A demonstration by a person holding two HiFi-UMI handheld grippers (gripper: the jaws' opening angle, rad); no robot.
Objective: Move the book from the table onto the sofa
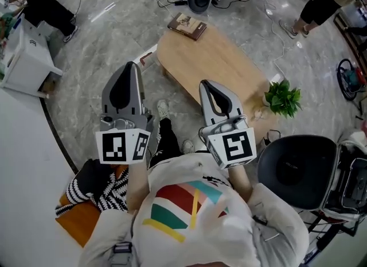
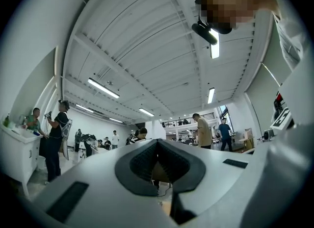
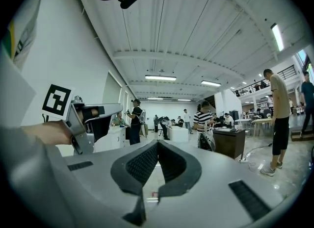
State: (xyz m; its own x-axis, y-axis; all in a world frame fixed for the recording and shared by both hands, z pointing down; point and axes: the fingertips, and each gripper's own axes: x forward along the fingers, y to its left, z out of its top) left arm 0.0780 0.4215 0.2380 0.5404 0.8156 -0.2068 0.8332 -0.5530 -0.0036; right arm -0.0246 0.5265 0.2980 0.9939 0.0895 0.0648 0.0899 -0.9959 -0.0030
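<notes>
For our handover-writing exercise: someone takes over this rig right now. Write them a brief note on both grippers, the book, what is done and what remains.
Left gripper: jaws shut, empty, held up in front of the person.
Right gripper: jaws shut, empty, likewise well short of the book.
Book: lies flat at the far end of the table.
Done: nothing yet.
Left: open the jaws, reach the book, grasp it and carry it to the sofa, probably the orange seat at the person's left, though that is not certain.
</notes>
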